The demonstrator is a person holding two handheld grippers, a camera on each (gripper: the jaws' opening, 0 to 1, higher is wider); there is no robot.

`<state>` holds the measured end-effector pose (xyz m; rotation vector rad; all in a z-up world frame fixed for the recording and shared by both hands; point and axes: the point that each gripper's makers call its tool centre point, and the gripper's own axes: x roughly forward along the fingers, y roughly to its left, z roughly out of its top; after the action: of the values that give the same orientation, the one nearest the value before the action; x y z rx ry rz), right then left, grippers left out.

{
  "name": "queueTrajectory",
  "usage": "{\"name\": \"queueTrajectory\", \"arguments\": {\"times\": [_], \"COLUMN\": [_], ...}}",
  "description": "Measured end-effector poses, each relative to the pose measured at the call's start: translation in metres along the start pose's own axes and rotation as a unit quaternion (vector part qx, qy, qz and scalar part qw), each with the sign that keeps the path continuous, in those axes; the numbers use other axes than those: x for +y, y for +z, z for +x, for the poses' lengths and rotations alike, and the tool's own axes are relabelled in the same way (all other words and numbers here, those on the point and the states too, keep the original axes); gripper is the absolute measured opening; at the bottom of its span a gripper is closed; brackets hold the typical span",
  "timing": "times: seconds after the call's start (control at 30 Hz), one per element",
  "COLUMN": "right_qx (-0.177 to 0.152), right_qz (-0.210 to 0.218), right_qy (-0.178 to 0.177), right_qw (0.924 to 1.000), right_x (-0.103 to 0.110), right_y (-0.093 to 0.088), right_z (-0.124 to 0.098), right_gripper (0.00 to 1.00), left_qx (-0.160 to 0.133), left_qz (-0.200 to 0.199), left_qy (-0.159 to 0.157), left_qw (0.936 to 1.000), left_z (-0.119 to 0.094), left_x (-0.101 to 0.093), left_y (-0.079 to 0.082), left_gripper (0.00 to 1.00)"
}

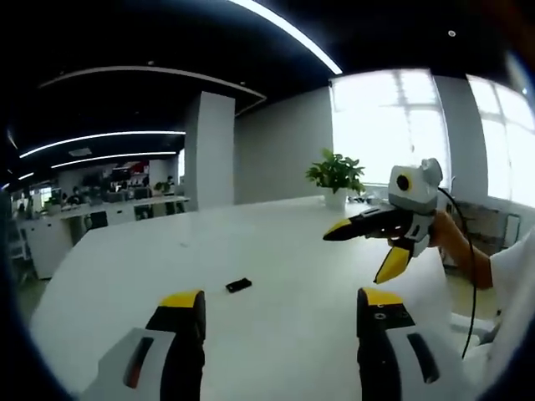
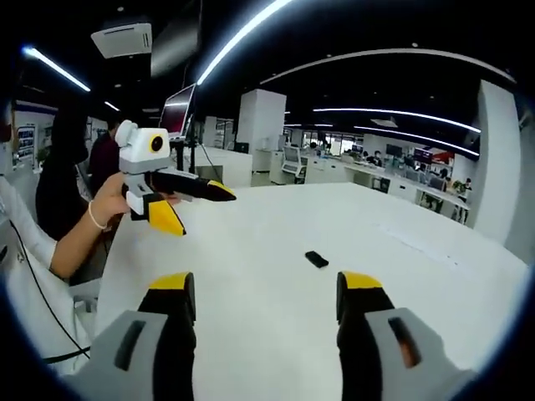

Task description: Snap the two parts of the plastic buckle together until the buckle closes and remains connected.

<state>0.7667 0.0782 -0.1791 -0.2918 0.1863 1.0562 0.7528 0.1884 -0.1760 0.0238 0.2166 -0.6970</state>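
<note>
Two pairs of yellow-tipped jaws stand wide apart and empty over the white table [image 1: 276,334] as I bring both tools in above it. In the left gripper view my left gripper [image 1: 280,313] frames bare tabletop, and the small black buckle [image 1: 238,285] lies just beyond and between its jaws, a little left of centre, flat on the surface with its long axis running from near-left to far-right. In the right gripper view my right gripper [image 2: 263,294] has the same buckle [image 2: 316,259] ahead and slightly right of centre, here slanting from far-left to near-right. At this size I cannot tell whether it is one piece or two halves lying together. Farther off in each view the opposite tool hovers above the table with its jaws parted: the right gripper [image 1: 368,247] at the right in the left gripper view, the left gripper [image 2: 196,209] at the left in the right gripper view. I judge both tools about equally near the buckle, which lies between them. A potted plant [image 1: 336,175] stands at the far edge.
</note>
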Motion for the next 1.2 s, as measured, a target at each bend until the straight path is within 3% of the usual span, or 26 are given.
{"name": "queueTrajectory", "arguments": {"times": [0.17, 0.3, 0.4, 0.7, 0.77, 0.87, 1.0, 1.13, 1.2], "right_qx": [0.003, -0.005, -0.019, 0.017, 0.009, -0.012, -0.015, -0.027, -0.033], "right_qz": [-0.001, 0.002, 0.011, 0.035, 0.030, 0.026, 0.020, 0.037, 0.040], "right_qy": [-0.016, -0.025, -0.067, -0.114, -0.122, -0.166, -0.191, -0.235, -0.237], "right_qw": [0.9999, 0.9997, 0.9975, 0.9927, 0.9920, 0.9858, 0.9812, 0.9709, 0.9700], "right_x": [0.014, 0.023, 0.016, 0.012, 0.014, 0.011, 0.011, 0.003, 0.003], "right_y": [-0.004, -0.005, -0.005, -0.025, -0.022, -0.013, -0.004, 0.007, 0.010], "right_z": [-0.002, -0.008, -0.018, -0.031, -0.038, -0.051, -0.064, -0.083, -0.088], "right_gripper": [0.69, 0.69, 0.71, 0.85, 0.86, 0.87, 0.89, 0.95, 0.95], "left_qx": [-0.009, -0.001, 0.003, -0.032, -0.032, -0.041, -0.052, -0.046, -0.040], "left_qz": [0.003, -0.002, 0.000, -0.035, -0.036, -0.033, -0.026, -0.014, -0.013], "left_qy": [-0.003, 0.024, 0.046, 0.068, 0.076, 0.085, 0.090, 0.095, 0.101], "left_qw": [1.0000, 0.9997, 0.9989, 0.9966, 0.9959, 0.9950, 0.9943, 0.9943, 0.9940], "left_z": [-0.010, -0.018, -0.024, -0.040, -0.045, -0.056, -0.067, -0.073, -0.076], "left_x": [-0.013, -0.012, -0.010, -0.012, -0.013, -0.015, -0.020, -0.023, -0.022], "left_y": [0.003, -0.004, -0.009, -0.015, -0.016, -0.011, -0.004, -0.004, -0.007], "left_gripper": [0.75, 0.75, 0.75, 0.75, 0.75, 0.75, 0.76, 0.85, 0.86]}}
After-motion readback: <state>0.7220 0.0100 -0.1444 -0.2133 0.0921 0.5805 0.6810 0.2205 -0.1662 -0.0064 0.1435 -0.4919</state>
